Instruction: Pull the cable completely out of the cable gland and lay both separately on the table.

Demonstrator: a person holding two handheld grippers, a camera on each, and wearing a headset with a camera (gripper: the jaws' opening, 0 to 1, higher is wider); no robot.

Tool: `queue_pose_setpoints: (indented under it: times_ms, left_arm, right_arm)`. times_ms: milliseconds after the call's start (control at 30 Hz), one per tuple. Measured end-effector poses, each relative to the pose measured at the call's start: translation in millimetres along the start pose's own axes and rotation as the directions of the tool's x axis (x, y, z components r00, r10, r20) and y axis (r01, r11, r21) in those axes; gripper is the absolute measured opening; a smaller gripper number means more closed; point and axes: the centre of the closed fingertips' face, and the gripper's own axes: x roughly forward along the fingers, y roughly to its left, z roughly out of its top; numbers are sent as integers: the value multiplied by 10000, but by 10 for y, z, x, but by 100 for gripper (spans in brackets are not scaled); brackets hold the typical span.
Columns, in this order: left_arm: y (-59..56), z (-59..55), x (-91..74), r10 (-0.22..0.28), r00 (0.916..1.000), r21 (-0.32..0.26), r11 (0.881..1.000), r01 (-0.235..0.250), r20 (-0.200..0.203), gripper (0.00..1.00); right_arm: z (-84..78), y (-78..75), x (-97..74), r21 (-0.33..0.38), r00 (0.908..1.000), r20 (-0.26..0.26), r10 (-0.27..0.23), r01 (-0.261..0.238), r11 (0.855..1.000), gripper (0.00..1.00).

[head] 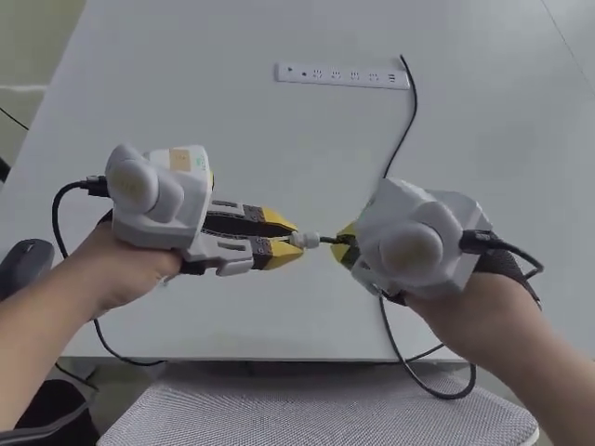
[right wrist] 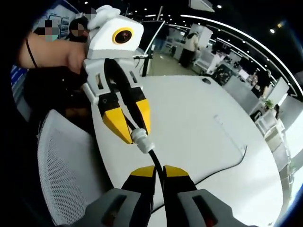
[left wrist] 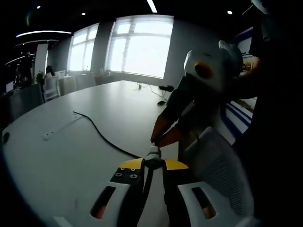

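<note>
The white cable gland [head: 302,240] sits above the near table edge, with my left gripper [head: 296,240] shut on it from the left. In the left gripper view the gland [left wrist: 153,153] is pinched between the yellow tips of the left gripper [left wrist: 153,164]. A black cable [head: 323,241] leaves the gland to the right and enters my right gripper [head: 342,243], which is shut on it close to the gland. In the right gripper view the cable [right wrist: 156,161] runs from the gland [right wrist: 141,139] down between the tips of the right gripper [right wrist: 158,171]. The rest of the cable [head: 402,130] trails across the table.
A white power strip [head: 342,75] lies at the far side of the white table [head: 186,111]. A mesh chair seat [head: 316,413] is under the near edge. A grey object [head: 23,262] rests at the left edge. The grippers' own black leads hang below the hands.
</note>
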Motion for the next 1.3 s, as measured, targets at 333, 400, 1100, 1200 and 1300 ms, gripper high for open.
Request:
queue_pose_setpoints:
  times_ms: [333, 400, 1100, 1200, 1300]
  left_arm:
    - [9, 1, 16, 39, 9999, 230, 9997, -37, -102, 15]
    - [19, 2, 23, 58, 9999, 206, 9998, -55, -109, 15]
    - [14, -67, 52, 17, 9994, -51, 10000, -19, -339, 15]
    - [7, -74, 52, 7, 9994, -65, 10000, -9, -353, 15]
    - [0, -83, 63, -9, 9993, -66, 10000, 7, -379, 15]
  right_arm:
    - [-149, -85, 19, 2180, 9999, 116, -37, 11, 9759, 1]
    - [-184, -125, 24, 2343, 9998, 144, -114, 77, 9721, 1]
    - [-598, -212, 155, 4254, 9992, -361, -169, 307, 9045, 1]
    - [-678, -183, 188, 5325, 9989, -462, 115, 149, 8463, 1]
    - [-724, -220, 211, 5579, 9983, -582, 54, 280, 8295, 1]
